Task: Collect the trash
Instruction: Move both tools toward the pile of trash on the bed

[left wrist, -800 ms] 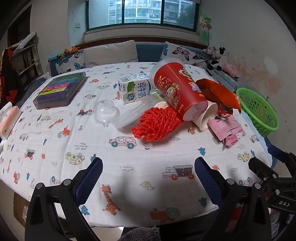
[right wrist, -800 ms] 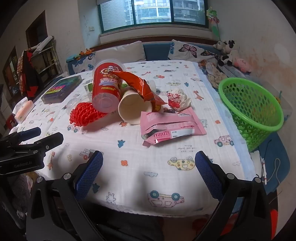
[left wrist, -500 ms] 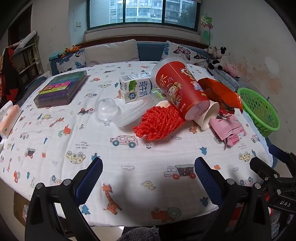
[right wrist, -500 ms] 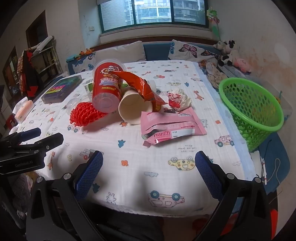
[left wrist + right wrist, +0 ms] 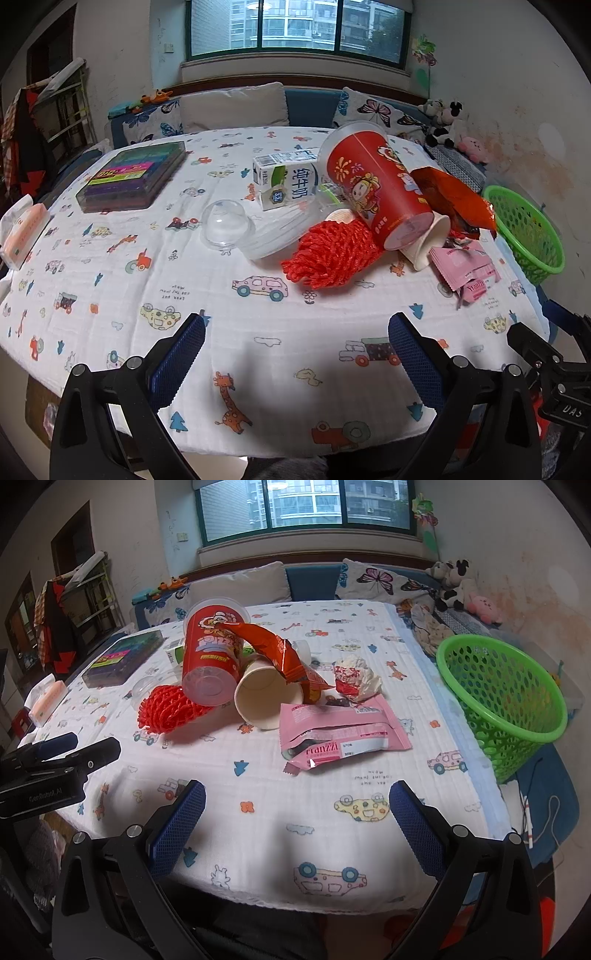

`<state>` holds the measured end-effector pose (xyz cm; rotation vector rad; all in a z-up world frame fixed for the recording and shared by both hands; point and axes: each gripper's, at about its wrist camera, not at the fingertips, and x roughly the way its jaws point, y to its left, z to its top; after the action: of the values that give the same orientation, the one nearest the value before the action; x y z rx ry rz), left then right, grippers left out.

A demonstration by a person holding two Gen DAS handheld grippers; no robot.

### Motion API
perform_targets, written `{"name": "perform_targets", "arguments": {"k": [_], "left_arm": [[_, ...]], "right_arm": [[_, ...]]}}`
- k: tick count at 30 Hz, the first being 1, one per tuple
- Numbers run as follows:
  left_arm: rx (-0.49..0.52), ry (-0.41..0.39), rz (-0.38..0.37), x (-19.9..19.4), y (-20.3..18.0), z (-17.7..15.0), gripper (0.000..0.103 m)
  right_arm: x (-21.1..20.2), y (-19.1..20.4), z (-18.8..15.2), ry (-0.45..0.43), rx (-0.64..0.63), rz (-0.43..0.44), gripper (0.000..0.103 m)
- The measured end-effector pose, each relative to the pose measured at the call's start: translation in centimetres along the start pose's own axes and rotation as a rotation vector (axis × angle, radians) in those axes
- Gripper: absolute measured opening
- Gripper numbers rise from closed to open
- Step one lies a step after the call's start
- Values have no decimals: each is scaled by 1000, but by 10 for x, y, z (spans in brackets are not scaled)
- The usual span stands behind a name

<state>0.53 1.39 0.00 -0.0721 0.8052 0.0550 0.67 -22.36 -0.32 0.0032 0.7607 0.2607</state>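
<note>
Trash lies piled mid-table: a tipped red cup (image 5: 373, 181) (image 5: 212, 657), a paper cup (image 5: 264, 698), red foam netting (image 5: 332, 254) (image 5: 168, 710), an orange snack bag (image 5: 454, 199) (image 5: 275, 651), a pink wrapper (image 5: 340, 731) (image 5: 463, 267), a crumpled wrapper (image 5: 356, 679), a milk carton (image 5: 286, 179) and clear plastic lids (image 5: 227, 225). A green basket (image 5: 506, 701) (image 5: 524, 229) stands at the right edge. My left gripper (image 5: 295, 354) and right gripper (image 5: 297, 821) both hover open over the near tablecloth, nothing between their fingers.
A dark box of coloured items (image 5: 135, 175) and a tissue pack (image 5: 22, 230) sit on the left of the table. Cushions and plush toys (image 5: 454, 587) line the bench under the window. The table's near edge (image 5: 295, 901) lies just below the grippers.
The left wrist view has shifted slightly, the pile sitting a little further off. The right gripper has barely moved. Both stay open.
</note>
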Motion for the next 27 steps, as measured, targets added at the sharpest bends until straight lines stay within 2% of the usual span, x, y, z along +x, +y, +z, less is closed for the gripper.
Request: {"name": "perform_targets", "arguments": {"k": [5, 27], "left_arm": [[3, 9, -8, 3, 1, 0, 96], [53, -37, -8, 1, -3, 3, 96]], "right_arm": [[1, -1, 1, 0, 1, 0, 99], [5, -11, 7, -1, 8, -5, 99]]}}
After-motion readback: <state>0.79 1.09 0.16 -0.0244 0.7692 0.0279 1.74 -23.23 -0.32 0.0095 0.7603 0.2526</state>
